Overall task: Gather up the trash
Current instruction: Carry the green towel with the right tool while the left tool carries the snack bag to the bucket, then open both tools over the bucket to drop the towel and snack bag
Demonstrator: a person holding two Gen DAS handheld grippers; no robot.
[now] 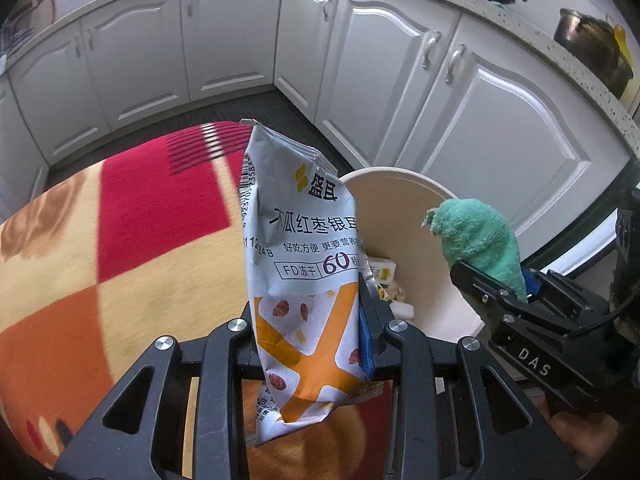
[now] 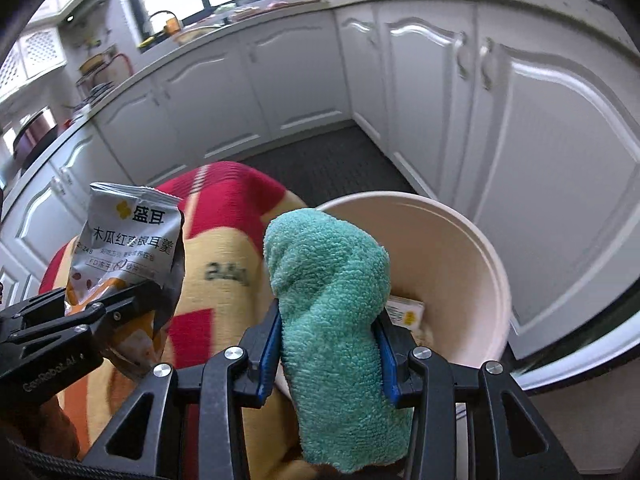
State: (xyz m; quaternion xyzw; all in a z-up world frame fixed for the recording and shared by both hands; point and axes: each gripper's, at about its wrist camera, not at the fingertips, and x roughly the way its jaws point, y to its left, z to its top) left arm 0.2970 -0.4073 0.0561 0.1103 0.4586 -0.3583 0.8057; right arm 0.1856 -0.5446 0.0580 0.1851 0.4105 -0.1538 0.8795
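Beside one bin (image 1: 436, 248): one wrapper (image 1: 304, 280), one green cloth (image 2: 336, 320), each clamped

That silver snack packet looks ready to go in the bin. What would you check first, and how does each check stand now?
1. Left gripper shut on the snack packet: ok.
2. Right gripper shut on the green cloth: ok.
3. Bin open, room inside: ok.
4. Packet over the bin's opening: not ok, it is beside the rim.
5. Cloth counts as trash: cannot tell.
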